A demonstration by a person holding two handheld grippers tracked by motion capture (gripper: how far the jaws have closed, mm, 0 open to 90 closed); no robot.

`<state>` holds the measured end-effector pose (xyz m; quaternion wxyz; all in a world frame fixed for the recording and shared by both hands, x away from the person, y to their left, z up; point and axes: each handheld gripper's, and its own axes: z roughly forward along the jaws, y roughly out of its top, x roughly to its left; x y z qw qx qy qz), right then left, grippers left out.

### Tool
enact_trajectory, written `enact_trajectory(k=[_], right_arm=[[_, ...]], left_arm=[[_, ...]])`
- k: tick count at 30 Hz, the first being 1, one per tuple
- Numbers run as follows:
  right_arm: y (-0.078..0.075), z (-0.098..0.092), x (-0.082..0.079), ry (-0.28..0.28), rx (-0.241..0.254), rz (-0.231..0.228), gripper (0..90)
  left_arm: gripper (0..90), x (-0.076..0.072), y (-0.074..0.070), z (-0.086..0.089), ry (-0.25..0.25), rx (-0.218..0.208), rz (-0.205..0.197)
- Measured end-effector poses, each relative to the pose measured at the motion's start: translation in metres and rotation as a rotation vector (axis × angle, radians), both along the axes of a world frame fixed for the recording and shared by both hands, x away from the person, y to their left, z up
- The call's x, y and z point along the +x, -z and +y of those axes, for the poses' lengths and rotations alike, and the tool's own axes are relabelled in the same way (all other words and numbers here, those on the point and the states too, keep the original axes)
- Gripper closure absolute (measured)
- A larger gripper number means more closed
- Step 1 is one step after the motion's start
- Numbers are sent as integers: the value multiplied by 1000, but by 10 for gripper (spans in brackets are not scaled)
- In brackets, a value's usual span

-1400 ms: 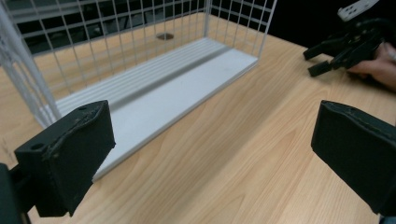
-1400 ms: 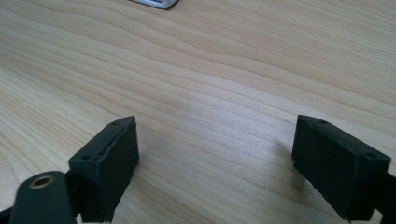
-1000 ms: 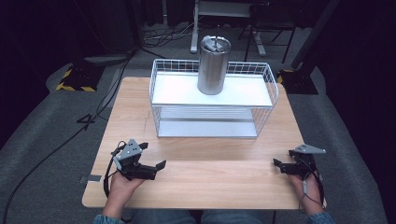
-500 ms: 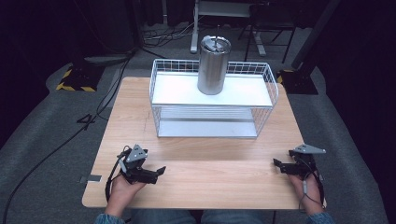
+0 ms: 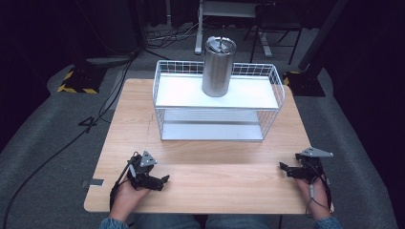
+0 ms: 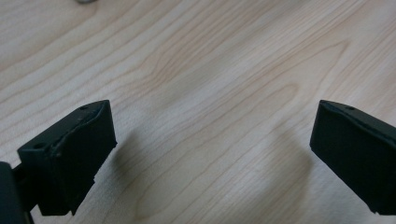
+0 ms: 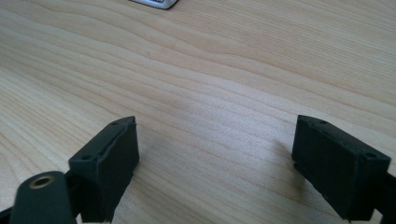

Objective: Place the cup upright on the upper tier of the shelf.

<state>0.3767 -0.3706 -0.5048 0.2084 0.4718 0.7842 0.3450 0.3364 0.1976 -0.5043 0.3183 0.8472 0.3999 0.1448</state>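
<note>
A tall steel tumbler [image 5: 218, 67] with a lid stands upright on the top shelf of a white wire rack [image 5: 217, 101] at the far middle of the wooden table [image 5: 205, 157]. My left gripper [image 5: 162, 182] rests low over the table near its front left, held in a hand, jaws wide apart with bare wood between them [image 6: 212, 149]. My right gripper [image 5: 285, 169] sits near the front right edge, also open over bare wood [image 7: 215, 154]. Both are well short of the rack.
The rack's lower shelf [image 5: 210, 130] holds nothing I can see. A corner of the rack's base [image 7: 154, 3] shows at the top of the right gripper view. Dark floor with cables and stand legs surrounds the table.
My left gripper has slid a little toward the table's front edge and turned slightly. The right gripper has stayed put.
</note>
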Motion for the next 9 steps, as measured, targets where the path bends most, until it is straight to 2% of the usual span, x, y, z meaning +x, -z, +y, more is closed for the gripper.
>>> enact_trajectory(k=[1, 9], right_arm=[[0, 0, 0, 0, 0, -1, 154], [0, 0, 0, 0, -1, -2, 155]], left_arm=[[0, 0, 2, 1, -7, -15, -6], [4, 1, 2, 3, -38, -15, -3]])
